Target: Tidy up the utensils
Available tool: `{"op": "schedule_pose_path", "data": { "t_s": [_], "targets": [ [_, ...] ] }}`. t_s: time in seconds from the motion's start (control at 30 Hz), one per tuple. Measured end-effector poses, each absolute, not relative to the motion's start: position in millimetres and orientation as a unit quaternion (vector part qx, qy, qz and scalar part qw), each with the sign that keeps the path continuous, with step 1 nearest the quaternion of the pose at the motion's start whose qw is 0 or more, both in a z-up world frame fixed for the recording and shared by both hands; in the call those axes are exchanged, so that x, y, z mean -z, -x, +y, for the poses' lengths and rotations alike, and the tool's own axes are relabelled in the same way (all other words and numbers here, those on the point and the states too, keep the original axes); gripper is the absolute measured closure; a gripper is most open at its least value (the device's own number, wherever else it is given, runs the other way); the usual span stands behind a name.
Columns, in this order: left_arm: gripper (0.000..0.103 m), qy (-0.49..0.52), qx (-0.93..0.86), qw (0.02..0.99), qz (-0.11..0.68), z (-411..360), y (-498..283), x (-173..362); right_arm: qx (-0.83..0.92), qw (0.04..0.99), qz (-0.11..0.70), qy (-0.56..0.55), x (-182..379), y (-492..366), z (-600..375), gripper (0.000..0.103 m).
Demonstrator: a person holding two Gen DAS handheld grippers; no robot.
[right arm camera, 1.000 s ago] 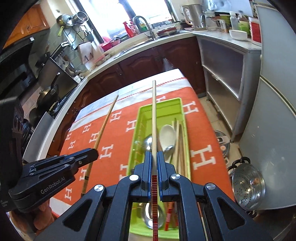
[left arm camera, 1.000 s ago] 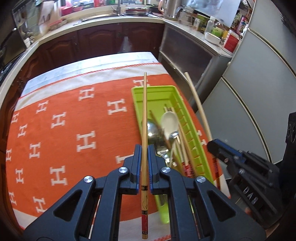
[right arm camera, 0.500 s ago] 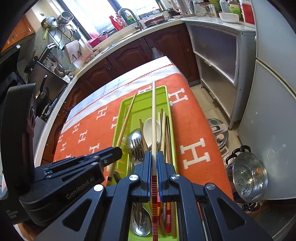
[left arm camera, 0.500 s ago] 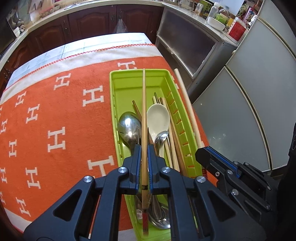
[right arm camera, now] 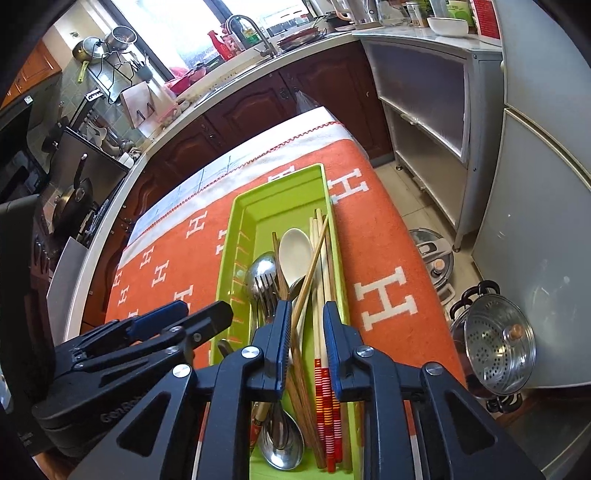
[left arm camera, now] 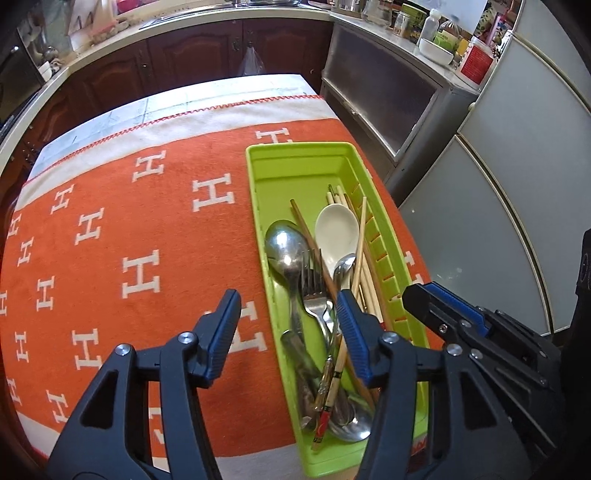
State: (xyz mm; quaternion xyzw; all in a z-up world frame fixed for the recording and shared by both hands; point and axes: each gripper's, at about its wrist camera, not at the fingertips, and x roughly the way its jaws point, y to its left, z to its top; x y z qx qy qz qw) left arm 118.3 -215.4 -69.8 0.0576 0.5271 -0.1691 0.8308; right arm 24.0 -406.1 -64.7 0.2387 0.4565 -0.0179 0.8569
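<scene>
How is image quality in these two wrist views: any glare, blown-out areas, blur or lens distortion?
Left wrist view: sharp, evenly lit; fisheye bends the counter edge and fridge doors; mild glints on the metal spoon in the green tray. Right wrist view: the window is blown out white, the left corner dark; the steamer pot shows glare; no motion blur.

Spoons, fork, chopsticks (left arm camera: pixel 364 236) fill green tray (left arm camera: pixel 258 206).

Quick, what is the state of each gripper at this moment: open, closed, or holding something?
Left gripper: open, jaws just opened, holding nothing, above the green tray.
Right gripper: open, jaws just opened; chopsticks lie in the tray beneath them, not pinched.
</scene>
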Motion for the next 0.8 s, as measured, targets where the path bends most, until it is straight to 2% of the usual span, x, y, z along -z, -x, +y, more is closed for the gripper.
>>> {"op": "schedule_pose_path", "data": {
  "t_s": [0.2, 0.4, 0.47, 0.6, 0.7, 0.8],
  "targets": [
    [0.050, -0.063, 0.163, 0.835, 0.521, -205, -108, 64, 0.015, 0.857, 0.459, -0.232, 62, -18, -395, 0.085],
    [0.044, -0.062, 0.154, 0.838, 0.520, -189, -102, 62, 0.013, 0.858, 0.462, -0.222, 58, -11, -383, 0.083],
    [0.043, -0.065, 0.152, 0.837, 0.521, -183, -99, 61, 0.013, 0.859, 0.463, -0.218, 57, -9, -379, 0.081],
    [0.042, -0.065, 0.159, 0.835, 0.523, -171, -93, 58, 0.021, 0.862, 0.459, -0.212, 52, -2, -369, 0.065],
    [0.041, -0.071, 0.152, 0.837, 0.521, -159, -87, 55, 0.021, 0.861, 0.464, -0.209, 50, 1, -361, 0.063],
    [0.036, -0.079, 0.140, 0.846, 0.509, -143, -80, 49, 0.013, 0.859, 0.468, -0.207, 47, 3, -350, 0.063]
  ]
}}
